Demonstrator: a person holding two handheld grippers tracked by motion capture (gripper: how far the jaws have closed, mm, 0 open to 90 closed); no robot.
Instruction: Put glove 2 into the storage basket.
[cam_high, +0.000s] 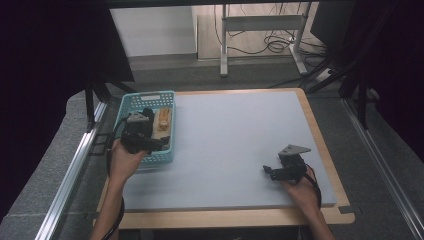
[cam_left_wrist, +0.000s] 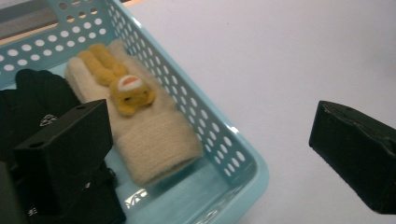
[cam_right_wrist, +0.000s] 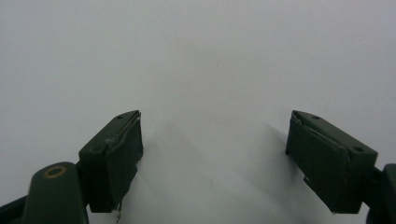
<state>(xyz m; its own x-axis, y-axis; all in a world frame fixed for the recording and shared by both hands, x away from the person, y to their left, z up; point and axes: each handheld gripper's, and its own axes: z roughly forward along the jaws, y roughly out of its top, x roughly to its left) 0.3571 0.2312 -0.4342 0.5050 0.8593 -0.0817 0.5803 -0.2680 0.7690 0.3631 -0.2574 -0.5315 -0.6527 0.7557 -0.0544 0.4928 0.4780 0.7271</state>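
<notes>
We note the grey-topped bench with a wooden rim (cam_high: 240, 145). At its far left corner sits a light blue perforated plastic basket (cam_high: 131, 102). Inside the basket lies a cream knitted glove with a yellow plush animal on it (cam_left_wrist: 149, 135), along the wall nearer the bench's middle; a black fabric item (cam_left_wrist: 39, 88) lies beside it. Our left hand-held gripper (cam_high: 145, 142) hangs over the basket's near end, jaws wide apart, one above the basket floor, the other outside over bare bench, gripping nothing. Our right hand-held gripper (cam_high: 270, 171) rests near the near right corner, jaws spread, nothing between them.
</notes>
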